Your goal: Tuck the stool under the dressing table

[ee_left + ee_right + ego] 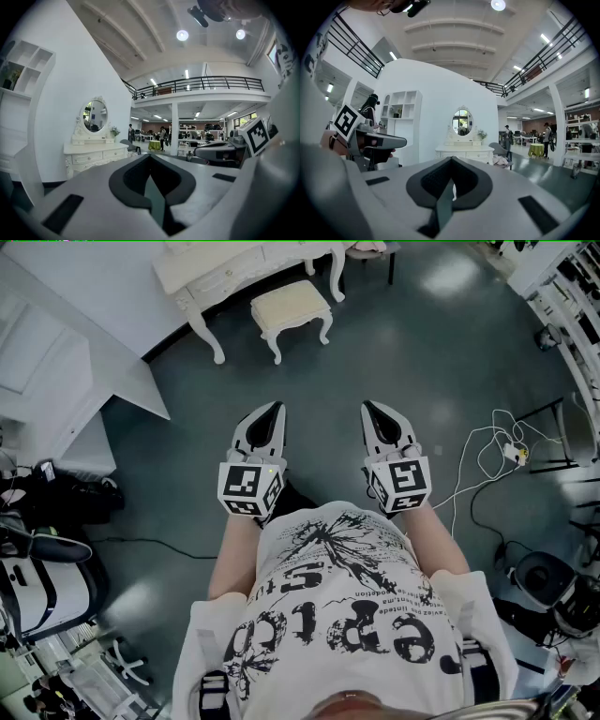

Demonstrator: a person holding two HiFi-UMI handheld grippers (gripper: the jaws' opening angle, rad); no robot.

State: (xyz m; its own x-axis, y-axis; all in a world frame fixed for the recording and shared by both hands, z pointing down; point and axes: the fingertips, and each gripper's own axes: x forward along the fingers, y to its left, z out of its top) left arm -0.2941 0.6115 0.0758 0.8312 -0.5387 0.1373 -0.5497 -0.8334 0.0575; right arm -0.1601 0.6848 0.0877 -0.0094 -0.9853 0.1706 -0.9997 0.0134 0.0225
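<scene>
Your left tongs (272,418) and right tongs (377,418) are closed, empty — stool (292,313) well ahead. Likely light, rigid frame, soft top — pinch the seat rail (302,322), not the cushion (289,300).

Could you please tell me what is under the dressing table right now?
Nothing that shows: the stool stands in front of the dressing table, not beneath it. In the head view the tabletop covers most of the space underneath, so that cannot be checked.

stool (292,313) stands just beside dressing table (217,276); left gripper (277,407) and right gripper (367,407) hover well apart
</scene>
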